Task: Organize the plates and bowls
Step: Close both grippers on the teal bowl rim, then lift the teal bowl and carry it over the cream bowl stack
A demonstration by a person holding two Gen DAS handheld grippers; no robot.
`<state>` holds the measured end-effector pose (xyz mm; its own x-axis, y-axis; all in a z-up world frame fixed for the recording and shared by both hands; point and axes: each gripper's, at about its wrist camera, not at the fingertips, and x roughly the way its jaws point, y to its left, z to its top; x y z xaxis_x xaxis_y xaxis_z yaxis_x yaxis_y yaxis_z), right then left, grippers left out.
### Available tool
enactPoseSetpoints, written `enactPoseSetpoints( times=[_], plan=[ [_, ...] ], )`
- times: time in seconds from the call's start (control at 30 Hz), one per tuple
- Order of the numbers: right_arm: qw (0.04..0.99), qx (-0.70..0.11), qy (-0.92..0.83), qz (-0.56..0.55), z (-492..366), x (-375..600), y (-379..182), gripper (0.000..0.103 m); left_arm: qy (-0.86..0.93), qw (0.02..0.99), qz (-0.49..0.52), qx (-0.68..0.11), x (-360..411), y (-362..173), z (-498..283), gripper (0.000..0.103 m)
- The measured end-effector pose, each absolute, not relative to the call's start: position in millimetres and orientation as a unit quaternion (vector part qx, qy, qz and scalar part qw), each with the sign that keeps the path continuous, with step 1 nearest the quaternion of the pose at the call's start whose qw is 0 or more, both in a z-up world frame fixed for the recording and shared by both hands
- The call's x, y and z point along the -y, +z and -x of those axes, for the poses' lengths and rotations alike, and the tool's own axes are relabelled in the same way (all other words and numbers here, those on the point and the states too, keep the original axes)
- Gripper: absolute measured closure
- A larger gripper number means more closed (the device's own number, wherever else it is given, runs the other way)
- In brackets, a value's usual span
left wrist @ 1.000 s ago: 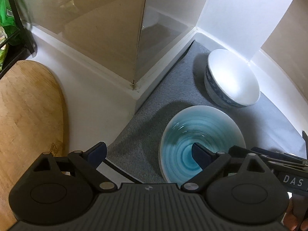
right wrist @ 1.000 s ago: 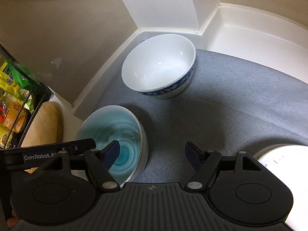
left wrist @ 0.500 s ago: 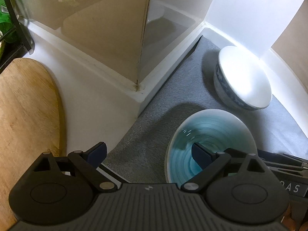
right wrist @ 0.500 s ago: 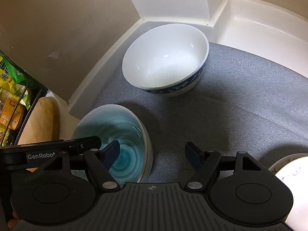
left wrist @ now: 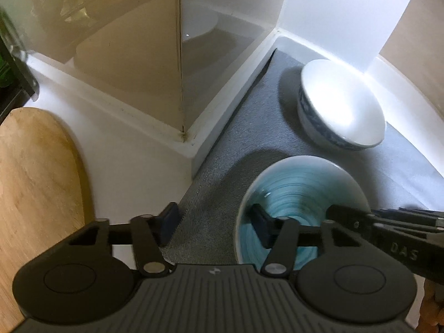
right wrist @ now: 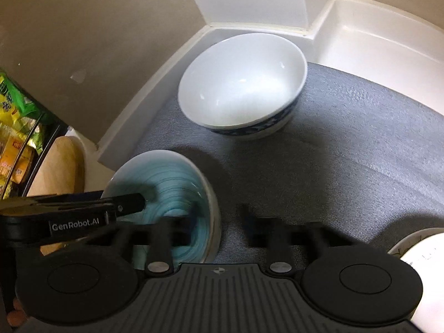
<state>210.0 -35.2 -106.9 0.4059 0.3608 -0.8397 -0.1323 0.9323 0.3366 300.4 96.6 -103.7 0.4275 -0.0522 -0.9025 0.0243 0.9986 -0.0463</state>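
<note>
A teal-glazed bowl [left wrist: 299, 194] sits on the grey mat [left wrist: 227, 149], also in the right wrist view [right wrist: 172, 180]. A white bowl with a blue pattern [left wrist: 341, 105] stands farther back near the corner, also in the right wrist view [right wrist: 241, 83]. My left gripper [left wrist: 215, 227] is open, straddling the teal bowl's left rim, right finger inside. My right gripper [right wrist: 219, 222] is open, straddling its right rim, left finger inside, fingers blurred. Neither is shut on the rim.
A wooden board [left wrist: 33, 183] lies on the white counter at left. A beige wall corner [left wrist: 180, 55] juts out beside the mat. A rack with snack packets [right wrist: 16, 127] stands at far left. A white dish edge [right wrist: 416, 249] shows at lower right.
Both grippers have moved forward toward the white bowl and their jaws have narrowed around the teal bowl's rims. The right gripper's fingers are now motion-blurred.
</note>
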Motion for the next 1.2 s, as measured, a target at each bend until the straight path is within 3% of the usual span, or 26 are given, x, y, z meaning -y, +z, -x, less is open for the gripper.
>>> enactPoseSetpoints(
  times=[0.03,0.07,0.1,0.33,1.2],
  plan=[
    [0.834,-0.52,0.153,-0.105,-208.9,32.8,-104.5,0.094,-0.024,0.846,0.004,-0.533,-94.2,-102.5,-299.4,0.06],
    [0.837,-0.515,0.154,-0.099,-207.9,30.3,-101.5,0.094,-0.027,0.846,-0.007,-0.532,-90.3,-100.9,-297.1,0.085],
    [0.841,-0.508,0.163,-0.09,-207.0,26.9,-98.5,0.094,-0.037,0.843,-0.008,-0.537,-87.2,-99.9,-295.8,0.089],
    [0.848,-0.5,0.161,-0.075,-206.1,23.1,-91.0,0.095,-0.052,0.825,0.064,-0.559,-108.3,-98.4,-295.1,0.092],
    [0.883,-0.427,0.179,-0.081,-143.6,49.6,-23.0,0.095,-0.093,0.856,0.036,-0.507,-105.1,-12.8,-223.5,0.092]
  ],
)
